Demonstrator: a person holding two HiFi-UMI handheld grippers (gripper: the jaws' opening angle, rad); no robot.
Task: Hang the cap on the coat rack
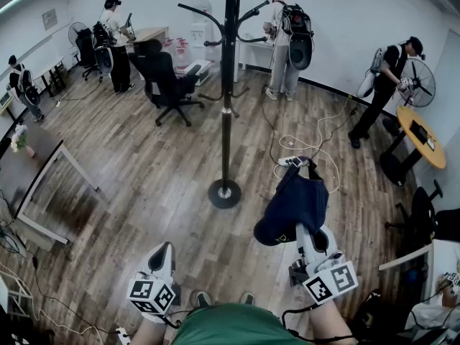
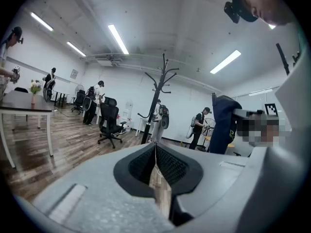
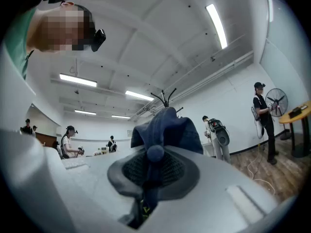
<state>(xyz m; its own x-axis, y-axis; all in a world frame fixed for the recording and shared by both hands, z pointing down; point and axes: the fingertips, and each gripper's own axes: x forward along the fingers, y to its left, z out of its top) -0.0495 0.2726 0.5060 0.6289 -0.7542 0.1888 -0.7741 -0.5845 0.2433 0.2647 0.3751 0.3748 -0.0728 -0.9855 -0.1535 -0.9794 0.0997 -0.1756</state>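
Pinching the cap [image 1: 295,203] tight, right gripper [image 3: 149,176]; left gripper [image 2: 156,164] closed, empty. Thin fabric hold might slip before the coat rack [image 1: 227,121].

Floor: wood-look planks [image 1: 144,185] are laid throughout, in mixed grey and brown tones.
Walls: plain white walls [image 1: 345,20] are edged by a dark skirting; a small framed sign [image 1: 49,18] is hung at the left, its content too small to be read.
Ceiling: long strip lights [image 2: 119,39] are lit in rows on a white ceiling.
Left side: a dark-topped table [image 1: 29,165] on white legs is seen, with a flower vase [image 1: 19,141] set on it.
Back: a black office chair [image 1: 164,77] is stood near a light wooden desk [image 1: 147,33].
Right side: a round wooden-topped table [image 1: 420,136] is placed on a dark pedestal, with a standing fan [image 1: 419,83] just behind.
Cables: a white cable [image 1: 316,135] is looped on the floor near what seems to be a power strip [image 1: 291,162].
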